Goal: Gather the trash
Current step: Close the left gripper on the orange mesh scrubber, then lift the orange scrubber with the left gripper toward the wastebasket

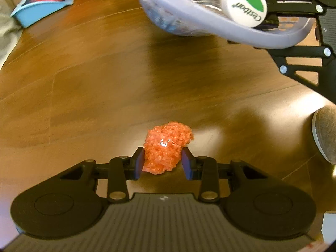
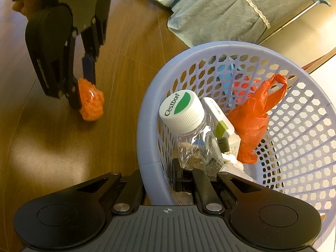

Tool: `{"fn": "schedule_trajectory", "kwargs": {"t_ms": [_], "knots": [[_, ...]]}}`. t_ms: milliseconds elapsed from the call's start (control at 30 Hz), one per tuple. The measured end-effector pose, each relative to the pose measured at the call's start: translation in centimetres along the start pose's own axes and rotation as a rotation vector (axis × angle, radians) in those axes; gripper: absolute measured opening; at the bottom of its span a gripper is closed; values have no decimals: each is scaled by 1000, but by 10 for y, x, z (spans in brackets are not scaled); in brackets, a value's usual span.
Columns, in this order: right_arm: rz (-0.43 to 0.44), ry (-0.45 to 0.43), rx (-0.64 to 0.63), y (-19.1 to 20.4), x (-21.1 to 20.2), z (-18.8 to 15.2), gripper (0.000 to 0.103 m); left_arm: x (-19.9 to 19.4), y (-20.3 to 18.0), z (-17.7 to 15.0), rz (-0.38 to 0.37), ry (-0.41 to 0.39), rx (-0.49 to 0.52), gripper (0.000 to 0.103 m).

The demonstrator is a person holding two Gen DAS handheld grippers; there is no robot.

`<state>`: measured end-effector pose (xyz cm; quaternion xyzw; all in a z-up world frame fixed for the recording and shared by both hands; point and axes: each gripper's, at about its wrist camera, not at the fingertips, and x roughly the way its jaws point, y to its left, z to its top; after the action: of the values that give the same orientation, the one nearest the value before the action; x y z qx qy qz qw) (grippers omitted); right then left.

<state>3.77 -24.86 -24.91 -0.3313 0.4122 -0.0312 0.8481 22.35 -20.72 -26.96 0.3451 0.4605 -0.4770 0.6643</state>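
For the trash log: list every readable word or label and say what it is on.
"C'estbon": on the white cap of the clear bottle in the lavender basket.
Small print on the white carton beside the bottle: too small to read.

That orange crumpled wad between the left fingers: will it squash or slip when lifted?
The orange wad looks like crumpled mesh or foam, so it probably squashes and weighs little. Its rough surface should grip the left gripper fingers rather than slip. It seems unlikely to roll, being lumpy.
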Motion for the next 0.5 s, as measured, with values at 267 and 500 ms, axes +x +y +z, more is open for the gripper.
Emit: {"fn": "schedule_trajectory", "kwargs": {"t_ms": [267,500], "knots": [[14,-13,-18,5,-5,5,3,-11,18,-24,35,15,-55,32],[34,-36,-44,11,-8,12,3,-23,28,-44,78,19,-50,32]]}}
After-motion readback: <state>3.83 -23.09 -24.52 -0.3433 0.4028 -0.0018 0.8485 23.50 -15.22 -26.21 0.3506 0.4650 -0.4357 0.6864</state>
